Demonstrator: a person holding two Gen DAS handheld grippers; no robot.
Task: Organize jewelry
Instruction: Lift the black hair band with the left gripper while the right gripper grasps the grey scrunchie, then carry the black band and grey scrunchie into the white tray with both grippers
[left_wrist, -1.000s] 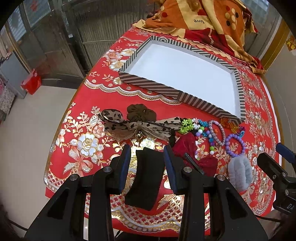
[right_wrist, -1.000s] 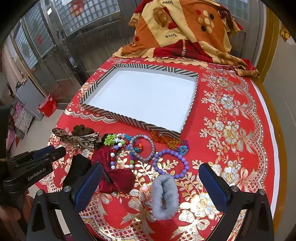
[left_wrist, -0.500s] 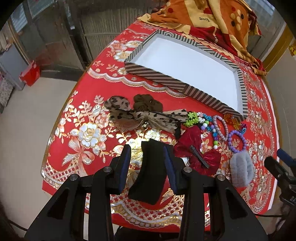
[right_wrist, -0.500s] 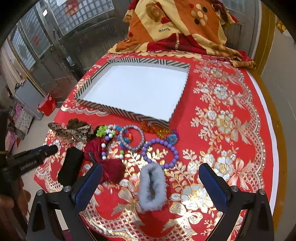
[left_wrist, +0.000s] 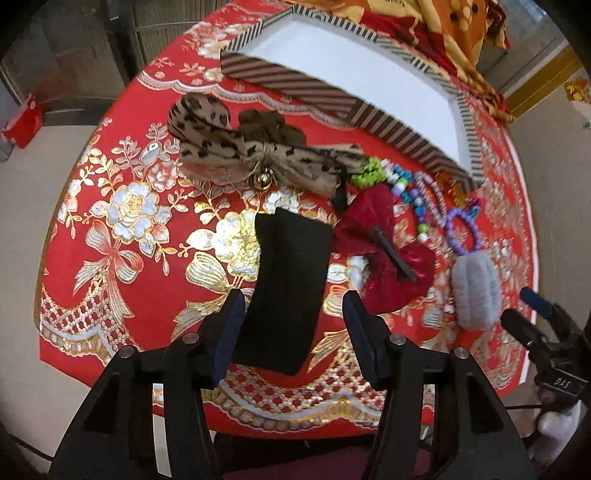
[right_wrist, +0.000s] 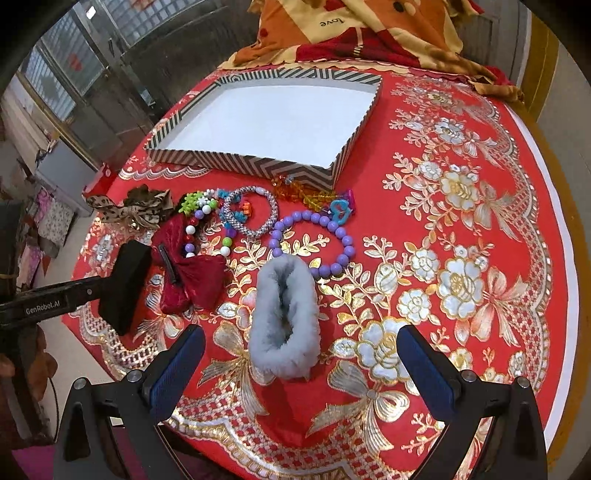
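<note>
Left wrist view: our left gripper (left_wrist: 293, 308) hangs over the near table edge, jaws spread, having just been opening; the black pouch (left_wrist: 286, 284) sits between the pads, and we see a gap on each side.
Right wrist view: our right gripper (right_wrist: 301, 363) stands wide open and empty, with the grey fluffy scrunchie (right_wrist: 284, 317) lying on the red tablecloth (right_wrist: 461, 221) between its fingers, untouched.
Middle ground: a red velvet bow (right_wrist: 192, 273) lies beside the pouch; past it sit the purple bead bracelet (right_wrist: 314, 242), a woven bangle (right_wrist: 251, 214), mixed beads (right_wrist: 197, 221) and the leopard bow (left_wrist: 236, 151).
Far: the striped box (right_wrist: 240, 164) waits with nothing in it; we judge the sorting barely begun.
Risk one: the pouch overhangs the near part of the cloth, so a nudge from our left pads could slide it off the edge.
Risk two: the scrunchie is soft, and a shallow pinch may catch only fluff and let it drop short of the box.
Seen only from the left: the leopard bow's gold bell (left_wrist: 263, 181) up close.
Seen only from the right: the whole box floor, bare.
</note>
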